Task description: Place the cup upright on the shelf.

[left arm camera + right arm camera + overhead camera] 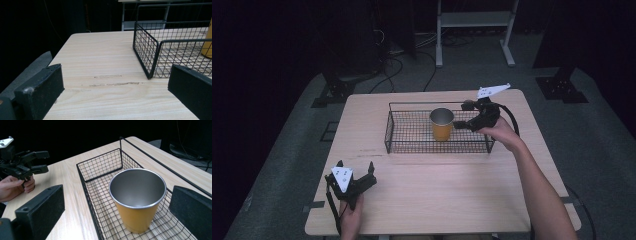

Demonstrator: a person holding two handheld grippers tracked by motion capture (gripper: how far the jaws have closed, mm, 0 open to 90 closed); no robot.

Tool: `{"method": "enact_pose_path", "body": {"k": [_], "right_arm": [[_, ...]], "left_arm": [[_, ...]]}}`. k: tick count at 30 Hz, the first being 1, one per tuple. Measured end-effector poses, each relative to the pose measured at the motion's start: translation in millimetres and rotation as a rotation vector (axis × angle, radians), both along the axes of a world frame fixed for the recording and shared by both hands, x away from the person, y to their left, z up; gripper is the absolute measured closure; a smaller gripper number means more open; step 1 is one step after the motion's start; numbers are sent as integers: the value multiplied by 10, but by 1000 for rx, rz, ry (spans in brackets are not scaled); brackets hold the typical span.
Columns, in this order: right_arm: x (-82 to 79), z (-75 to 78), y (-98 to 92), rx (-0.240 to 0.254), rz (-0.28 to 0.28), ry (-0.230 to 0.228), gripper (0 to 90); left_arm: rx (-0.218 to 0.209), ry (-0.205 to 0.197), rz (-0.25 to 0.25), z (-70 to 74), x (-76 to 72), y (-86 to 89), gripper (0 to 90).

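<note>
An orange cup (442, 125) with a bare steel inside stands upright in a black wire basket (388, 131) at the back middle of the table. My right gripper (462, 116) is open over the basket's right end, its jaws just right of the cup and apart from it. In the right gripper view the cup (137, 210) sits ahead between the wide-spread jaws of my right gripper (117, 192). My left gripper (371, 175) is open at the table's front left, holding nothing. In the left gripper view my left gripper (116, 75) faces the basket's (146, 50) near corner.
The light wooden table (437, 195) has bare room in front of the basket and on its left. A metal shelf frame (472, 22) and cables lie on the floor behind. The right gripper view shows the left gripper (42, 161) held in a hand (15, 186).
</note>
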State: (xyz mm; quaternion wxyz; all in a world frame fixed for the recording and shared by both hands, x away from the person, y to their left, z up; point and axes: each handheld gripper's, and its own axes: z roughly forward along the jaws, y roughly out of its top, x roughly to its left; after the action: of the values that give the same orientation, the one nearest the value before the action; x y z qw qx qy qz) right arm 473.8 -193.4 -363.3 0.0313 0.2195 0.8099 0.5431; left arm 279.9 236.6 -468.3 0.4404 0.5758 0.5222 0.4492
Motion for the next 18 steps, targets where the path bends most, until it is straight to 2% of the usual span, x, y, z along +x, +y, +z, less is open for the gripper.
{"method": "enact_pose_path", "body": {"k": [14,18], "right_arm": [[-145,-60,-151,4,0,10,0],[-202,-62,-193,9,-3,0,0]], "left_arm": [[0,0,0,0,1,0,0],[0,0,-1,0,0,1,0]]}}
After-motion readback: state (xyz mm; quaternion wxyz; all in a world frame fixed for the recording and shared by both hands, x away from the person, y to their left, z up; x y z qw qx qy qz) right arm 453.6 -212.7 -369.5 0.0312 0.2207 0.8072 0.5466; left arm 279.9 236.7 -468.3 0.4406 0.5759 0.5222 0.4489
